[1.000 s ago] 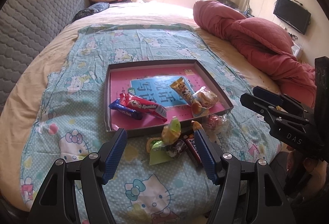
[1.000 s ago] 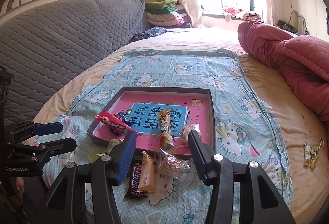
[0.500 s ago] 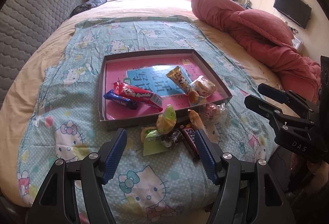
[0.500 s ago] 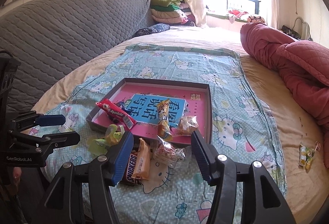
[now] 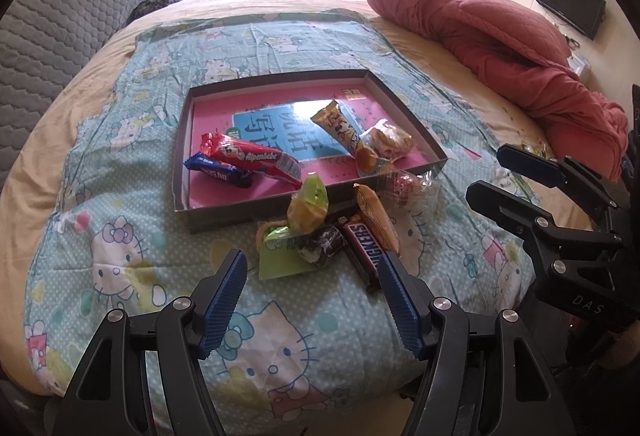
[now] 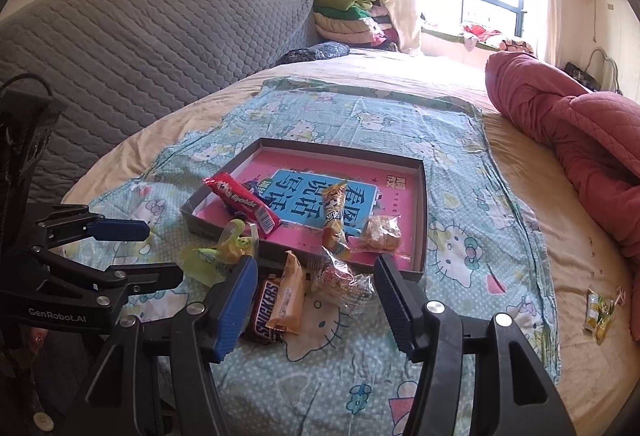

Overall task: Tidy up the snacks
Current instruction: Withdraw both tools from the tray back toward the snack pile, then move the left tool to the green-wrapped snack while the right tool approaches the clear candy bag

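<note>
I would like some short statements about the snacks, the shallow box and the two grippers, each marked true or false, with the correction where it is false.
1. The red Alpenliebe candy stick lies in the shallow grey box with the pink bottom. True.
2. The brown Snickers bar lies inside that box. False: it lies on the blue cartoon-cat cloth, in front of the box.
3. The left gripper clamps a snack. False: its jaws are open and hold nothing.
4. The right gripper holds nothing; its jaws are opening. True.
5. A small yellow-green packet lies apart from the other snacks, on the beige bedsheet. True.
</note>
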